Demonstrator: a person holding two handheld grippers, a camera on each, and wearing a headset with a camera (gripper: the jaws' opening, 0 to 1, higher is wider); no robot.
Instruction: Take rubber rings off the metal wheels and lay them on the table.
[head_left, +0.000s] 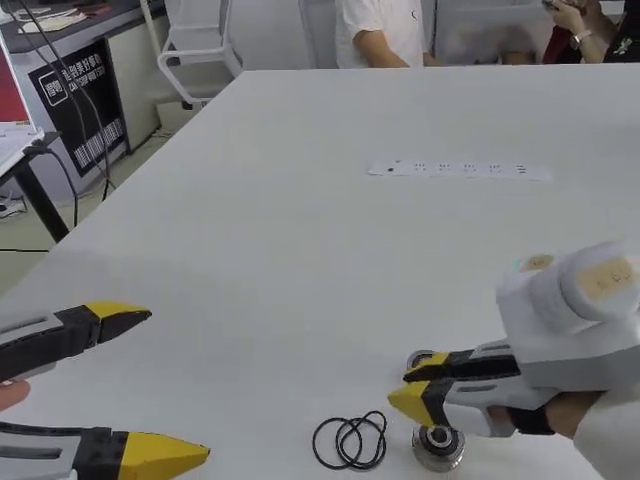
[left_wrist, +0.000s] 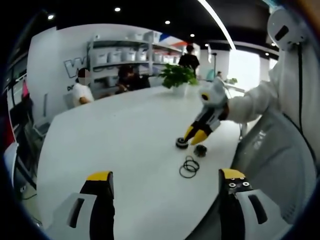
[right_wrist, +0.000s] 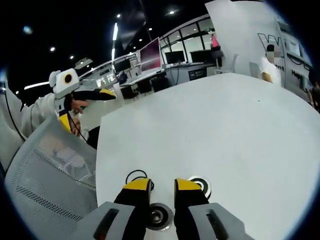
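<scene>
On the white table (head_left: 300, 230), loose rubber rings (head_left: 350, 440) were noted lying just beside two metal wheels (head_left: 438, 447). Jaws of the right gripper (head_left: 402, 386) were seen narrowly parted above one wheel, gripping nothing; those of the left gripper (head_left: 178, 385) were held wide apart. A power strip (head_left: 460, 170) and people (head_left: 380, 30) were recorded at the far end.
</scene>
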